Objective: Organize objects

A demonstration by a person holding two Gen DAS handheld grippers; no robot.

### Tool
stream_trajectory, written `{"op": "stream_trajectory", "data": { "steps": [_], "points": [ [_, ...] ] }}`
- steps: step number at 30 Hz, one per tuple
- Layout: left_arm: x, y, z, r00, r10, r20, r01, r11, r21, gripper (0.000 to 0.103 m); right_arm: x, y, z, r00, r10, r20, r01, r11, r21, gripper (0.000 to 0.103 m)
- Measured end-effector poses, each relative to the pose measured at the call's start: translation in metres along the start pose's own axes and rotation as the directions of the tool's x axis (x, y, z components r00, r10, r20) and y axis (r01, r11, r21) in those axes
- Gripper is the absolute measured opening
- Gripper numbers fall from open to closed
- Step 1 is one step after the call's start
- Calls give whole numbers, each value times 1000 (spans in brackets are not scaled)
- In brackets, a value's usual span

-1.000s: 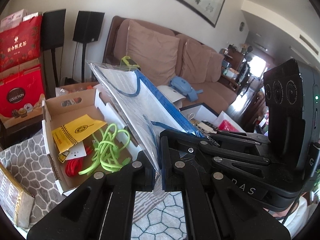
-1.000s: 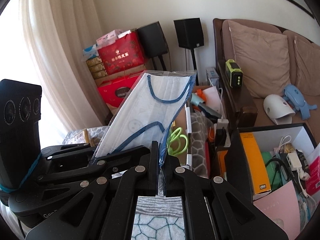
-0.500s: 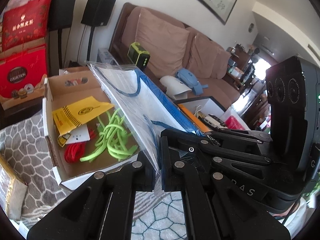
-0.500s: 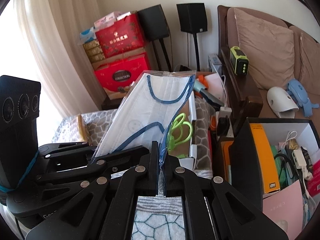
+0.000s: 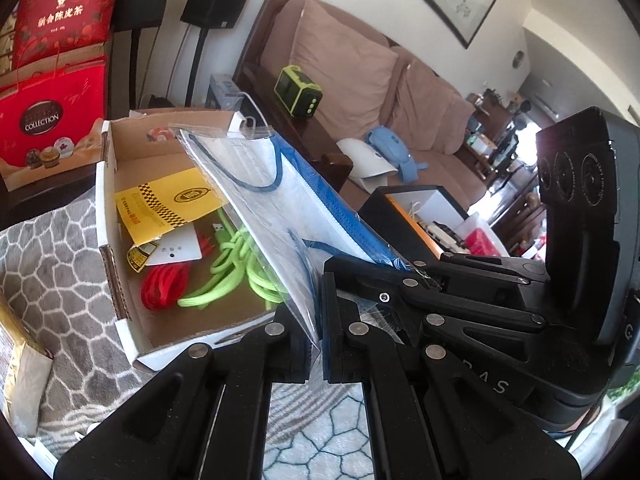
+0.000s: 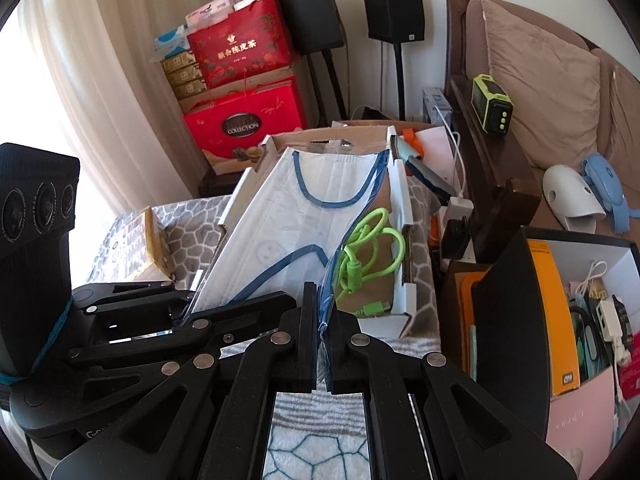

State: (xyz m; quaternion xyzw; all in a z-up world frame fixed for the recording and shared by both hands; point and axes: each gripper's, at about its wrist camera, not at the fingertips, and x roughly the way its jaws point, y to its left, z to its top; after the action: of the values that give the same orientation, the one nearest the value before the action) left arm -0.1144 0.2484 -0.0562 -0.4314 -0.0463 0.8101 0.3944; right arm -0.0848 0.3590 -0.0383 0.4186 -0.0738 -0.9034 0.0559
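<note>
Both grippers pinch one clear plastic bag of white face masks (image 5: 256, 196) with blue ear loops. In the left wrist view my left gripper (image 5: 316, 336) is shut on the bag's near edge, and the right gripper (image 5: 404, 276) clamps the same bag just to its right. The right wrist view shows the mask bag (image 6: 296, 224) slanting up from my right gripper (image 6: 322, 344), with the left gripper (image 6: 180, 304) holding its left corner. The bag hangs over an open cardboard box (image 5: 108, 216) that holds a green cord (image 5: 236, 268), a red cord (image 5: 164, 284) and a yellow leaflet (image 5: 168, 204).
A black-and-white box (image 6: 520, 280) full of cables and packets stands to the right. Behind are red gift boxes (image 6: 244, 124), black speakers (image 6: 392, 8), a brown sofa (image 5: 360, 72) with a green device (image 5: 298, 90) on its arm, and a patterned rug (image 5: 52, 264).
Both grippers have sunk with the mask bag toward the cardboard box, which now looms larger and lower in both views. Both grips stay shut on the bag.
</note>
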Motion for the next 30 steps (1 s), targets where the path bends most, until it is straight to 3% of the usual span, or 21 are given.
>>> {"op": "stream_trajectory", "data": {
  "steps": [30],
  "points": [
    [20,34,30,999,36,12,-36,999,2,1,44,-4,33,1000,10,10,-10,1000,-1,3]
  ]
}}
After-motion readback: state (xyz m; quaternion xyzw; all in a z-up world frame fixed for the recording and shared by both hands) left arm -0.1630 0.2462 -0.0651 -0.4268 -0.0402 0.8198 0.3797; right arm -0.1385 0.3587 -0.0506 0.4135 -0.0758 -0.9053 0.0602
